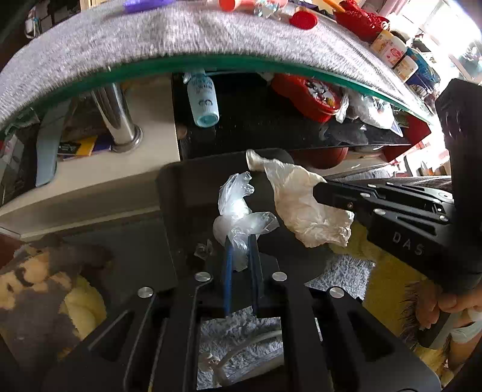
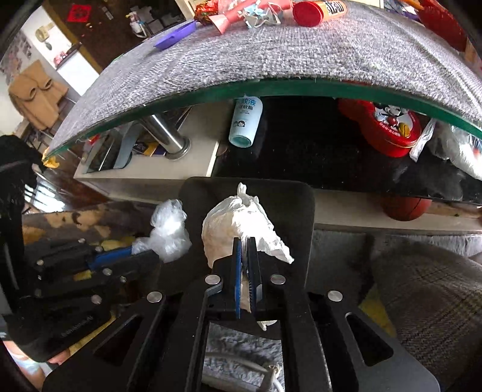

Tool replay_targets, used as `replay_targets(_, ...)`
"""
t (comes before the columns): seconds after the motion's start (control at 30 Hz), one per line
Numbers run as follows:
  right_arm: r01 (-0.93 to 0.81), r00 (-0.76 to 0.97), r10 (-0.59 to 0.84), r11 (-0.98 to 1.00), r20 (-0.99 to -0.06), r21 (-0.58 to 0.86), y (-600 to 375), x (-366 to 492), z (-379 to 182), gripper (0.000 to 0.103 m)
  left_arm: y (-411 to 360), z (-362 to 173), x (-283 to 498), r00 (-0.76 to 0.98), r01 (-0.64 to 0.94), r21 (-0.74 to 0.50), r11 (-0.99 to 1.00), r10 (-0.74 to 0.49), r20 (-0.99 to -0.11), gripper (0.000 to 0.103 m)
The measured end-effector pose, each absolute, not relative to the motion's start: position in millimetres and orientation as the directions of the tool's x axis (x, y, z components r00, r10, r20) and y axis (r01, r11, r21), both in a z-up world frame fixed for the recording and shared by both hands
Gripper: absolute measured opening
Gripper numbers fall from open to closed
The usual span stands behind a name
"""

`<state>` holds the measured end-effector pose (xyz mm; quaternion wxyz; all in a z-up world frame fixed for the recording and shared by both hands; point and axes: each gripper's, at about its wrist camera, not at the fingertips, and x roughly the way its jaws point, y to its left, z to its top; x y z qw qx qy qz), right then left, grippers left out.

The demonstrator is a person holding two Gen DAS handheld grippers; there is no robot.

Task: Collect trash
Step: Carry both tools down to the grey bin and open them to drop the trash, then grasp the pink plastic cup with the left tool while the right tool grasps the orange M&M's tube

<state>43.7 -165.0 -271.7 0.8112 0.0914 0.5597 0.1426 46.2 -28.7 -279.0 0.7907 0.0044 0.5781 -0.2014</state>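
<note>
My left gripper (image 1: 241, 238) is shut on a clear plastic glove (image 1: 238, 211) and holds it over a black bin (image 1: 186, 187) on the floor. My right gripper (image 2: 245, 241) is shut on a crumpled cream latex glove (image 2: 238, 220) above the same bin (image 2: 295, 217). The latex glove (image 1: 301, 205) and right gripper (image 1: 319, 193) show at the right of the left wrist view. The left gripper (image 2: 150, 253) with the clear glove (image 2: 168, 232) shows at the left of the right wrist view.
A glass table with a grey mat (image 1: 135, 39) hangs over the bin. On its lower shelf stand a blue bottle (image 1: 203, 102) and a red tin (image 1: 310, 93). A chrome table leg (image 1: 117, 120) is at the left. Red lids (image 2: 307, 13) and wrappers lie on top.
</note>
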Motion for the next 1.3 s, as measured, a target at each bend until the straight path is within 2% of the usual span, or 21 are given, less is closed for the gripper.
replay_targets(0.2, -0.102, 0.324, 0.339, 0.941, -0.883, 0.323, -167, 49, -276, 0.01, -30, -286, 47, 0.235, 0.321, -0.223, 0.92, -0.306, -0.922, 0.029)
replay_targets(0.27, -0.091, 0.329, 0.347, 0.937, -0.878, 0.336, -170, 50, -275, 0.032, -29, -286, 48, 0.238, 0.316, -0.221, 0.923, -0.303, -0.923, 0.032)
replay_targets(0.3, -0.087, 0.333, 0.353, 0.935, -0.874, 0.344, -172, 51, -275, 0.05, -29, -286, 49, 0.239, 0.313, -0.221, 0.923, -0.302, -0.923, 0.033)
replay_targets(0.33, -0.081, 0.34, 0.356, 0.933, -0.87, 0.35, -173, 51, -274, 0.052, -29, -285, 49, 0.24, 0.31, -0.221, 0.925, -0.301, -0.923, 0.034)
replay_targets(0.4, -0.074, 0.348, 0.352, 0.934, -0.869, 0.349, -175, 52, -272, 0.052, -28, -284, 50, 0.241, 0.308, -0.218, 0.926, -0.298, -0.924, 0.034)
replay_targets(0.57, -0.049, 0.369, 0.351, 0.932, -0.861, 0.359, -185, 53, -265, 0.053, -27, -276, 49, 0.261, 0.307, -0.203, 0.93, -0.287, -0.922, 0.046)
replay_targets(0.77, -0.031, 0.413, 0.329, 0.937, -0.849, 0.348, -195, 52, -244, 0.065, -21, -250, 49, 0.315, 0.305, -0.176, 0.936, -0.273, -0.909, 0.062)
replay_targets(0.93, -0.02, 0.471, 0.306, 0.941, -0.827, 0.336, -203, 54, -213, 0.075, -21, -220, 50, 0.377, 0.315, -0.14, 0.939, -0.259, -0.889, 0.071)
replay_targets(1.3, -0.043, 0.547, 0.243, 0.964, -0.801, 0.263, -221, 85, -159, 0.077, -12, -167, 78, 0.425, 0.304, -0.164, 0.938, -0.288, -0.858, 0.075)
